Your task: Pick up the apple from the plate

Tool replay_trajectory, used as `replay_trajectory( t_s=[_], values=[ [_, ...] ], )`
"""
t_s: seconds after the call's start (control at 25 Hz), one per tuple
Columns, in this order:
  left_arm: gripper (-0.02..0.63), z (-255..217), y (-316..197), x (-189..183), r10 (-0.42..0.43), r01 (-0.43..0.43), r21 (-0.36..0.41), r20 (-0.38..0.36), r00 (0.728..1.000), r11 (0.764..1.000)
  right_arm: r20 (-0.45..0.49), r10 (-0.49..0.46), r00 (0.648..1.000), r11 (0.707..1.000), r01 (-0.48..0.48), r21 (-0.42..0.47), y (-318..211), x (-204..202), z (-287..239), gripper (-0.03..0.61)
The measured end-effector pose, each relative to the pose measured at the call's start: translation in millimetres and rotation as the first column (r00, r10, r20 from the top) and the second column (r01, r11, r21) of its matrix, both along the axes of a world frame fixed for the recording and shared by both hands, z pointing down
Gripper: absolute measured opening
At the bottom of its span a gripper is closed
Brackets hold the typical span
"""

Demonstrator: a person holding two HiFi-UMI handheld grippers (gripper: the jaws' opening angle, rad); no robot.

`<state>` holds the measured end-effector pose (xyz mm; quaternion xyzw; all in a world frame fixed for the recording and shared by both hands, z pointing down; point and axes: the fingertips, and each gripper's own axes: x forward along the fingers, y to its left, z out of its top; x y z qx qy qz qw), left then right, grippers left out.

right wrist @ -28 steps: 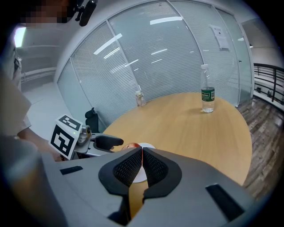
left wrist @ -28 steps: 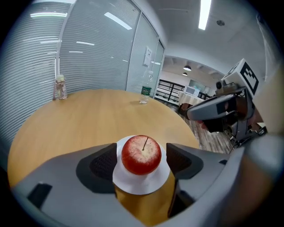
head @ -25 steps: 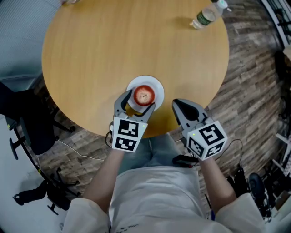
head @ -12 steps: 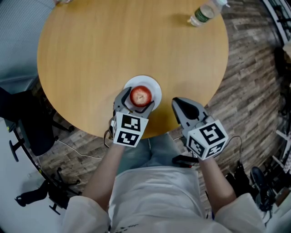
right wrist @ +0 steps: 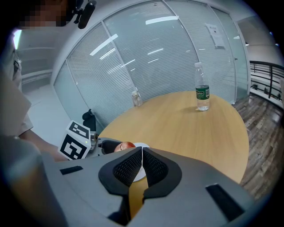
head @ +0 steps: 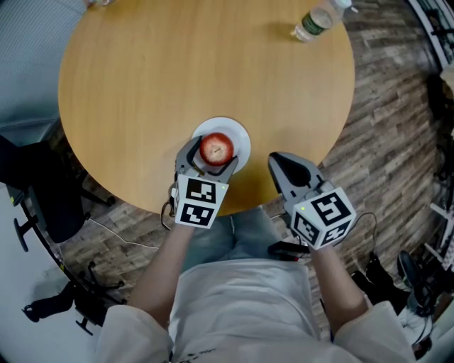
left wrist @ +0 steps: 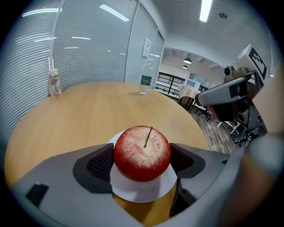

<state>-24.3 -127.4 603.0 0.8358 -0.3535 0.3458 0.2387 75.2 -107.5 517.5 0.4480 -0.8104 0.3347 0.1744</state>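
Has eased the left gripper (head: 211, 162) slightly forward with jaws spread a touch wider, now bracketing but not clearly pinching the apple (head: 216, 149) still sitting on the plate (head: 242, 135) near the table (head: 177, 71) edge, right gripper (head: 284, 163) pressed together idle alongside, so squeezing and lifting likely next.

Your head camera looks steeply down from above onto the round table (head: 142, 85). Each gripper camera rides close behind its own jaws and looks low across the tabletop. All three views share the plate (head: 241, 135) and the bottle (head: 316, 21).
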Motion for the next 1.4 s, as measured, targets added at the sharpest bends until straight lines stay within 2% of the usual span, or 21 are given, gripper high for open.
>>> replay_trajectory(
  t_s=[0.4, 0.8, 1.4],
  values=[
    [0.393, -16.5, 5.2, -4.5, -0.007, 0.007, 0.028, -0.004, 1.0, 1.0, 0.0, -0.015, 1.0, 0.999, 0.015, 0.032, 4.1, -4.0, -14.5, 0.031],
    [0.393, -56.5, 17.5, -20.5, -0.042, 0.045, 0.077, -0.032, 0.999, 0.996, -0.024, -0.029, 0.999, 0.993, 0.031, 0.112, 4.7, -3.0, -44.0, 0.031],
    [0.393, -123.0, 48.7, -30.7, -0.059, 0.076, 0.108, -0.15, 0.987, 0.991, -0.036, -0.003, 0.999, 0.981, 0.01, 0.192, 18.3, 4.2, -87.4, 0.031]
  ],
)
